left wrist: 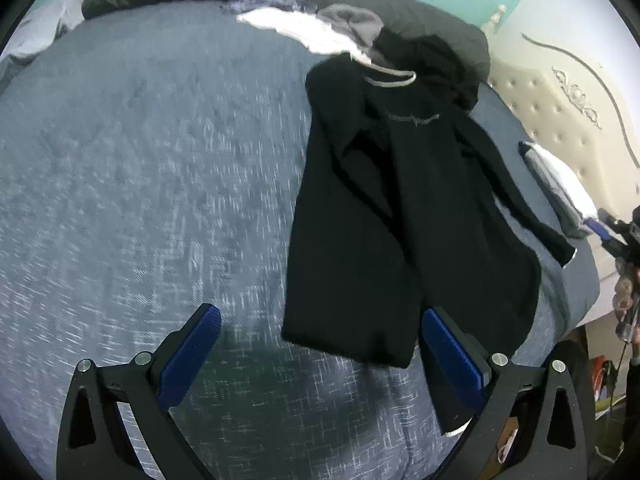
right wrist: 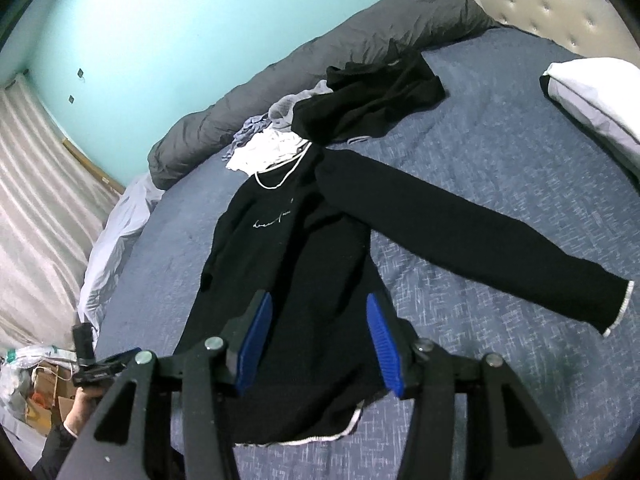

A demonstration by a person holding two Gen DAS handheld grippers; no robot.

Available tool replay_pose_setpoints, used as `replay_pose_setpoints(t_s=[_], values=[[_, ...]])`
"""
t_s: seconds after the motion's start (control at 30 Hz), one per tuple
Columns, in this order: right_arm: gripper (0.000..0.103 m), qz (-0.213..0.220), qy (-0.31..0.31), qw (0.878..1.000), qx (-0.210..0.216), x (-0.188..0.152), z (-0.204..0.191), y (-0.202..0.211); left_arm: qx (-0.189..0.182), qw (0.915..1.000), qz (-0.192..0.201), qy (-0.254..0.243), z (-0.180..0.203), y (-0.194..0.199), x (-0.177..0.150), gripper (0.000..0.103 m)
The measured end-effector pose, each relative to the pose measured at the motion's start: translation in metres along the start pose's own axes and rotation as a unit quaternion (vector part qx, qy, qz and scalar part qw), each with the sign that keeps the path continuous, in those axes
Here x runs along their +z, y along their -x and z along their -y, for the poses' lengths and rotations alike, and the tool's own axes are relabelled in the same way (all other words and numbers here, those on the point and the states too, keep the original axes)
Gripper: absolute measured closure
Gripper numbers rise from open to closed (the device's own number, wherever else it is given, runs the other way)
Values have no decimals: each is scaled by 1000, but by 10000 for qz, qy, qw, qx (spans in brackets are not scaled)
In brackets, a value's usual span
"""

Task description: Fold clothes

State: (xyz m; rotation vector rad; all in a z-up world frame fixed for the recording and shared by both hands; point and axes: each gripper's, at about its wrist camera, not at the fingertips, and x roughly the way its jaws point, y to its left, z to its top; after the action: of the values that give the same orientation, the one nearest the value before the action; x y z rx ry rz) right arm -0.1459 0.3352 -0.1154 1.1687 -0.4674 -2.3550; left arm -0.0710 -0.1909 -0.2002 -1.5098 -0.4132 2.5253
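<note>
A black long-sleeved sweater (left wrist: 404,216) with white trim and small white script on the chest lies flat on the blue bedspread (left wrist: 140,168). One sleeve is folded across its body; the other sleeve (right wrist: 472,232) stretches out to the side. My left gripper (left wrist: 320,344) is open and empty, hovering just short of the sweater's hem. My right gripper (right wrist: 320,340) is open and empty, hovering over the sweater's (right wrist: 288,264) lower body.
A pile of black, grey and white clothes (right wrist: 360,100) lies past the sweater's collar. A rolled grey duvet (right wrist: 320,52) runs along the bed's far side. A white pillow (right wrist: 596,96) lies by the tufted headboard (left wrist: 560,120). Clutter and boxes (right wrist: 40,384) stand beside the bed.
</note>
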Motion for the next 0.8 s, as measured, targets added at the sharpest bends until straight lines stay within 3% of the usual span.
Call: replay_pose_setpoints(t_s=[0.47, 0.8], values=[[52, -41, -63, 9999, -117, -7, 9, 2, 48, 9990, -454, 13, 0, -40, -13, 0], [51, -585, 316, 9978, 47, -16, -26, -40, 152, 9994, -311, 25, -9, -28, -9, 0]])
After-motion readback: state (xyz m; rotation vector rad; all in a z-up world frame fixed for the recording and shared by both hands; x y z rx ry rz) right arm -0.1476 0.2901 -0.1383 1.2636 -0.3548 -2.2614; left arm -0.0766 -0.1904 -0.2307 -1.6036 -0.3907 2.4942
